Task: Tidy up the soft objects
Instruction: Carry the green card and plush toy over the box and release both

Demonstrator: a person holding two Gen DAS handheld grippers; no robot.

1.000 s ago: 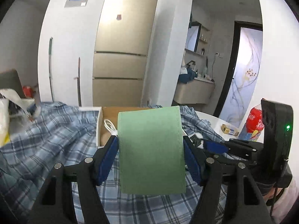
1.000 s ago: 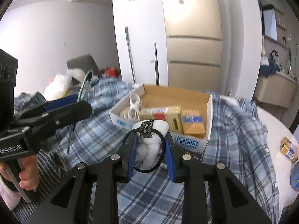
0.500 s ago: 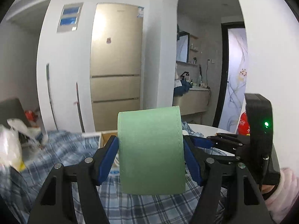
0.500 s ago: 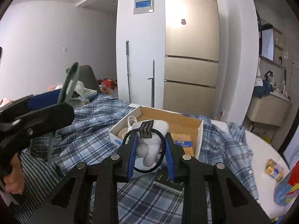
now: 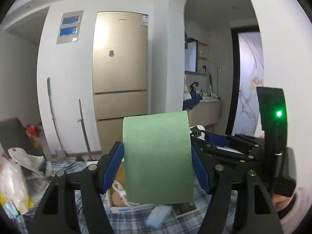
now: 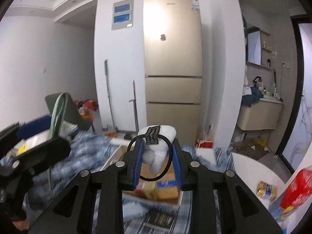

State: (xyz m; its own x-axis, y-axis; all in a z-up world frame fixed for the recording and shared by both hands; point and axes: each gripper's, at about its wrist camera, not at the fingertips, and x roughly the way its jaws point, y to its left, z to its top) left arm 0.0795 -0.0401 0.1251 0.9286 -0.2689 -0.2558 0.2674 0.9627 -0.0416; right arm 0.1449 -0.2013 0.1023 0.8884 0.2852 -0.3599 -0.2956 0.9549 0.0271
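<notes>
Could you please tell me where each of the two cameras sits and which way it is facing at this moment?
Left wrist: on the left gripper, looking along its fingers past a green pouch toward the fridge; the right gripper shows at right.
Right wrist: on the right gripper, facing that fridge over a white plush with a hair tie; the left gripper at left.
Shared: fridge, cardboard box, plaid cloth.

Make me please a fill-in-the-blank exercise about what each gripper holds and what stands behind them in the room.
1. The left gripper holds a curved piece of ____ material.
2. The right gripper is shut on a white soft toy with a ____ hair tie around it.
3. The tall fridge behind has a ____ colour.
4. The cardboard box lies on a ____ shirt.

Missing words: green; black; gold; checked
</notes>
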